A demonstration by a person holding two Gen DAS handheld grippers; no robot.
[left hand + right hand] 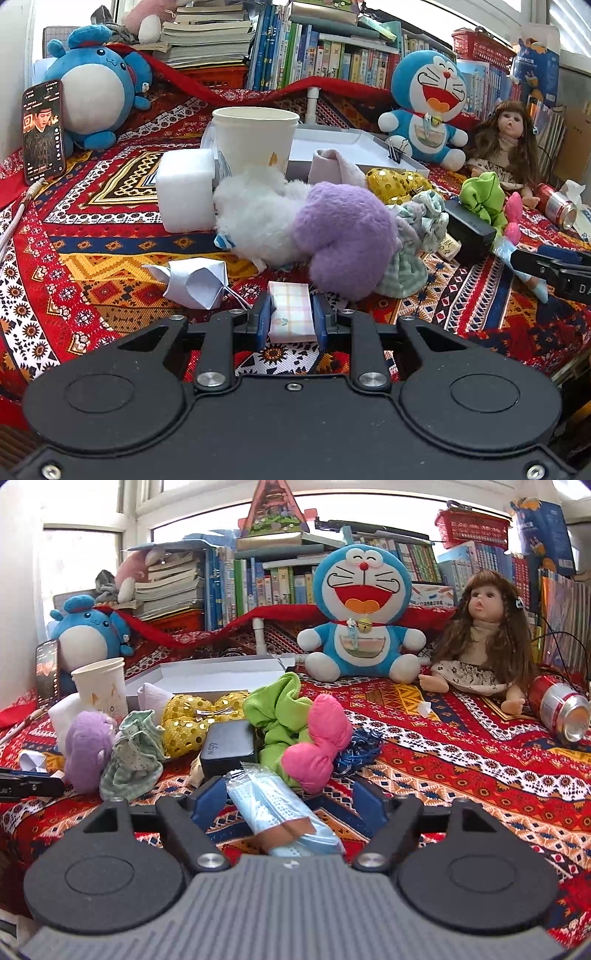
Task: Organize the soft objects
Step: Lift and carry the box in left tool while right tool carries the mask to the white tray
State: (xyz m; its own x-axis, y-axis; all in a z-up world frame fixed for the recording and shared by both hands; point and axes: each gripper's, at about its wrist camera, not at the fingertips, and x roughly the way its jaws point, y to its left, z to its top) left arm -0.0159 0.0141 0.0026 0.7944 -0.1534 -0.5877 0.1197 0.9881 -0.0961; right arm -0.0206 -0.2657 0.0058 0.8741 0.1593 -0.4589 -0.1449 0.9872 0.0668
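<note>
Left gripper (291, 320) clenched checked pad (290, 312); right gripper (291, 799) stood released, wrapped masks (275, 808) lying loose between jaws.

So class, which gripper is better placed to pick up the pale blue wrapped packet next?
Right gripper: open, with the pale blue wrapped packet between its fingers. Left gripper is shut on a checked paper pad.

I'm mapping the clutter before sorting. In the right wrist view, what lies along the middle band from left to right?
Paper cup → purple plush → green striped cloth → black charger → pink plush → blue string tangle → red can.
</note>
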